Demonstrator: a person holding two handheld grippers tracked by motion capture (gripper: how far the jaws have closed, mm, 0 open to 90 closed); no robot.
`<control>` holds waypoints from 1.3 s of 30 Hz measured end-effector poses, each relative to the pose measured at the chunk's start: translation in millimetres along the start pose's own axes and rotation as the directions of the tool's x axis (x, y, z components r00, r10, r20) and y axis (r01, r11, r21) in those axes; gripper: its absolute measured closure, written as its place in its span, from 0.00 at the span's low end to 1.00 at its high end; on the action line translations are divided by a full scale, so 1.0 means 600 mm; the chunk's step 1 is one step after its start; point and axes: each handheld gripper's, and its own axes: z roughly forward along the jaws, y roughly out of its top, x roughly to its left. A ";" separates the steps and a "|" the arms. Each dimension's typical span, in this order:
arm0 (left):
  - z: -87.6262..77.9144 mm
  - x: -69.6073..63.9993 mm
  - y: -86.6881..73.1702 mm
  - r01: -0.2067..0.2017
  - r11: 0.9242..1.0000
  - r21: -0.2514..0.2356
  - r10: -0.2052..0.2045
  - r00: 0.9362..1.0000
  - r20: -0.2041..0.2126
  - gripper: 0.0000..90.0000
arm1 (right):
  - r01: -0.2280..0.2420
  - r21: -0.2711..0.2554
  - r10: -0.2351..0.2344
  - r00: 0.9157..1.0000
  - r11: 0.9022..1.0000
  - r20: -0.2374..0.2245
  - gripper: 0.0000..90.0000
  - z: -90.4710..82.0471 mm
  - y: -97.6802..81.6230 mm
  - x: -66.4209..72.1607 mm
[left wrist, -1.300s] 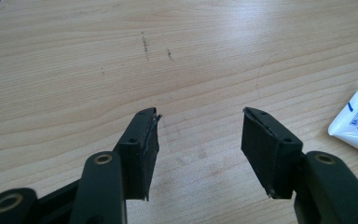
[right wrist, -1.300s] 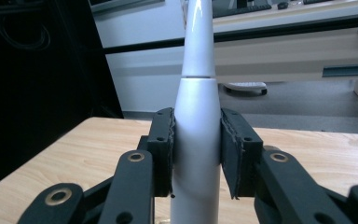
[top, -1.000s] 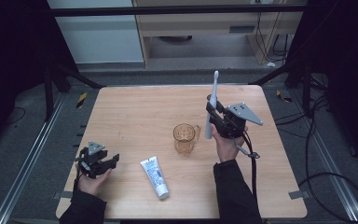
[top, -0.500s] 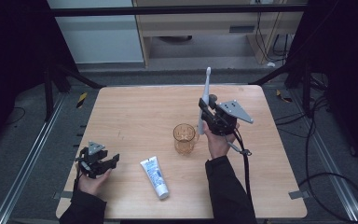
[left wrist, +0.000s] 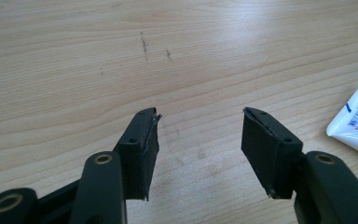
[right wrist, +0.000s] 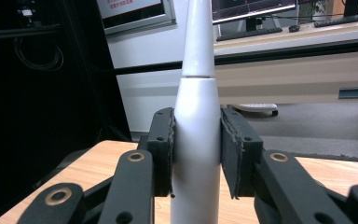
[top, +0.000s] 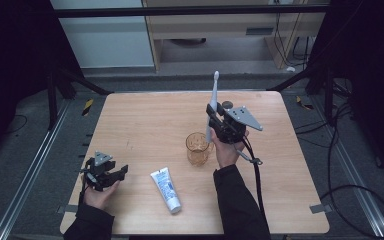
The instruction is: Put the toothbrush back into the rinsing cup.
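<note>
The right gripper [top: 215, 119], clamped on the toothbrush [top: 213, 100], has shifted left toward the cup [top: 198, 148]. The left gripper [top: 111, 173] stays put, jaws wide. The brush's lower end is cut off in the right gripper view.

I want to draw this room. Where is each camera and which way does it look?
High view: above the person's side, looking forward and down at the table; shows both forearms, the left gripper and the right gripper.
Left gripper view: rides the left gripper, looking down at the wood past its open jaws.
Right gripper view: rides the right gripper, looking level across the room, jaws shut on the toothbrush.
Shared: the tube shows in the high and left gripper views.
</note>
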 end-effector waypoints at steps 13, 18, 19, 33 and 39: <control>0.000 -0.001 0.000 0.000 1.000 -0.004 0.000 1.000 0.000 0.51 | -0.003 0.012 0.003 1.000 1.000 -0.015 0.75 0.015 -0.016 0.012; 0.000 0.000 0.000 -0.002 1.000 0.000 0.002 1.000 0.000 0.51 | 0.000 0.026 0.000 1.000 1.000 -0.016 0.75 0.022 -0.029 0.012; 0.000 0.000 0.000 -0.002 1.000 0.000 0.002 1.000 0.000 0.50 | -0.001 0.030 0.001 1.000 1.000 -0.015 0.75 0.023 -0.031 0.011; 0.000 0.000 0.000 -0.001 1.000 0.000 0.001 1.000 0.000 0.51 | -0.005 0.070 0.006 1.000 0.998 -0.016 0.75 0.028 -0.062 0.008; 0.000 0.001 0.000 -0.003 1.000 0.000 0.003 1.000 -0.001 0.51 | -0.005 0.091 0.007 1.000 0.996 -0.017 0.75 0.028 -0.074 0.006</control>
